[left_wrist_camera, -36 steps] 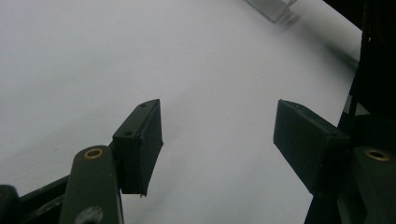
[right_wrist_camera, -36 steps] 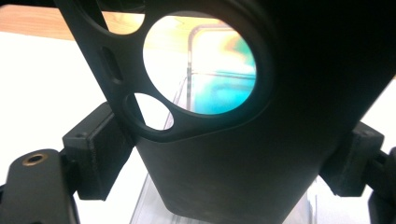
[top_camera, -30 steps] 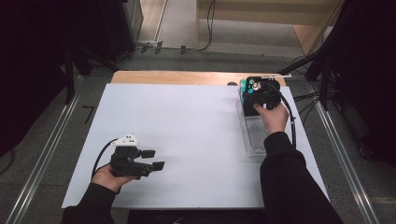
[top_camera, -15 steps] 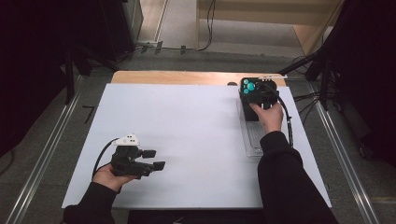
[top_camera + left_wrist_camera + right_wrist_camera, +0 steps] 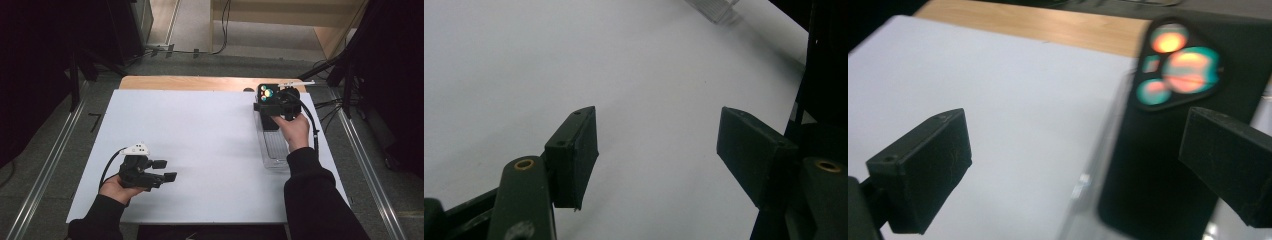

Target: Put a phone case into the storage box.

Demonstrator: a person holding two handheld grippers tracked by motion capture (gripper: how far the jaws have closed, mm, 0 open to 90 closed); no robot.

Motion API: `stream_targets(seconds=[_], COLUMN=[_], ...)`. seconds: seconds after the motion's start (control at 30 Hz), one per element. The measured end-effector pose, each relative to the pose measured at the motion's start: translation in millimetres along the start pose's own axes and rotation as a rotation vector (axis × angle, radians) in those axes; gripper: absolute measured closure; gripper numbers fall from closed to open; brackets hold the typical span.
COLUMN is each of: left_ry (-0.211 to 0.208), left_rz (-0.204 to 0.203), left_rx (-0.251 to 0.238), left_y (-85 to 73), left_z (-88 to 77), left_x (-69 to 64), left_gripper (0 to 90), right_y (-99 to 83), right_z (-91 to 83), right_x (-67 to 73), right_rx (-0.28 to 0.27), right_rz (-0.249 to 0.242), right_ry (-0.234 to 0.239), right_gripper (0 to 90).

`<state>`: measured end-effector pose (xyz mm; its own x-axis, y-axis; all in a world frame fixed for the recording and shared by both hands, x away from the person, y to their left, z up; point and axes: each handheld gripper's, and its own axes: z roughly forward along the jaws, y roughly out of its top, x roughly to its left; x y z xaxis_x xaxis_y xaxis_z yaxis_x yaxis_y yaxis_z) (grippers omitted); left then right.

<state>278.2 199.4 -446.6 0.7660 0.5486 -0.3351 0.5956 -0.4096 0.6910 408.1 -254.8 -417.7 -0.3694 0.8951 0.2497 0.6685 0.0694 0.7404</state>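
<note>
Since the earlier frame my right tongs [image 5: 274,102] have drawn back off the black phone [image 5: 268,107], their jaws having just been opening; they now stand wide apart with nothing pressed between them, though in the right gripper view the phone [image 5: 1168,130] lies just ahead of them, nearer the right-hand jaw. The phone rests at the far end of the clear tray [image 5: 272,150], just under my right tongs and well apart from my left. My left tongs [image 5: 162,170] lie on the white board [image 5: 210,140], jaws parted and empty.
</note>
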Motion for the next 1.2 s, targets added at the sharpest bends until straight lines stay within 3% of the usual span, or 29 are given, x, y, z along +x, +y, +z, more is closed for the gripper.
stream_targets(seconds=[0.07,0.17,0.37,0.47,0.57,0.73,0.93,1.2], left_ry=[0.002,0.004,0.000,0.000,0.002,-0.001,-0.009,-0.008], left_rz=[-0.004,-0.006,-0.005,-0.003,-0.002,-0.001,-0.001,0.009], left_rx=[-0.003,0.001,0.008,0.007,0.004,-0.005,-0.013,-0.018], left_y=[0.1,-0.3,-1.1,-0.9,-1.1,-3.0,-5.9,-10.4], left_z=[-0.5,-1.4,-1.9,-2.2,-2.9,-5.0,-7.5,-8.7], left_x=[0.4,2.0,4.3,4.4,3.7,2.6,1.8,-0.3], left_gripper=[32.9,32.9,32.9,32.9,32.9,32.8,32.8,32.8], right_y=[-3.2,-10.6,-26.0,-34.8,-44.0,-61.9,-85.3,-112.9], right_z=[-5.0,-12.6,-22.0,-27.8,-34.4,-40.6,-46.5,-59.0], right_x=[9.0,23.0,49.5,58.0,64.3,77.4,85.2,81.1], right_rx=[0.000,-0.003,0.063,0.078,0.082,0.109,0.140,0.141], right_rz=[-0.008,-0.019,-0.109,-0.119,-0.135,-0.210,-0.246,-0.274], right_ry=[0.050,0.095,0.139,0.189,0.227,0.255,0.298,0.328], right_gripper=[0.0,11.6,11.8,13.3,21.4,25.2,25.2,25.2])
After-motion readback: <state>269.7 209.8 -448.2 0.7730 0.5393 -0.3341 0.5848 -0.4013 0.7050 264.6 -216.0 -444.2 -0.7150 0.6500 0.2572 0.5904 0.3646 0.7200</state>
